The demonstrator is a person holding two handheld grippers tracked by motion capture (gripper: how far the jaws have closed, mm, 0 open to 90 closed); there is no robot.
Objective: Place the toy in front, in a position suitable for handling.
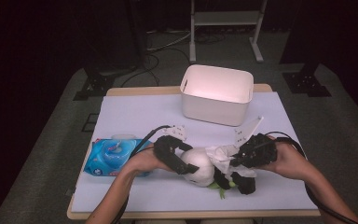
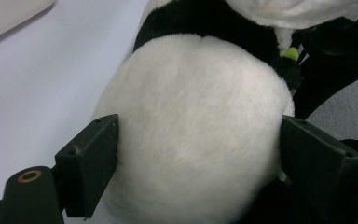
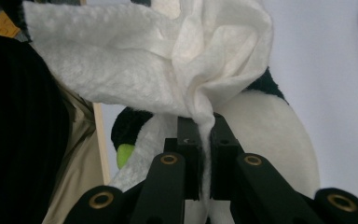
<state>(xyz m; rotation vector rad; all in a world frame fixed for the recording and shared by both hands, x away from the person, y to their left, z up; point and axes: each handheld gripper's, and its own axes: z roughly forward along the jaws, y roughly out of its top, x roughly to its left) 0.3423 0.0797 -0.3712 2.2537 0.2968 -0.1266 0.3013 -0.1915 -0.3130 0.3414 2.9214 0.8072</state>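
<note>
Left tongs [image 2: 193,154] clamp the round white-and-black plush panda [image 1: 200,167] on the table [image 1: 135,112] as right tongs [image 3: 200,140], pinched shut on a crumpled white wipe [image 3: 168,60], meet it; wiping looks barely begun.

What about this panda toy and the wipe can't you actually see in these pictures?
- Panda toy, high view: its face, hidden under the wipe and the right gripper.
- Panda, left gripper view: its lower body, cut off by the bottom edge.
- Wipes pack, high view: label print too small to read.
- White bin: its floor is washed out by glare.
</note>
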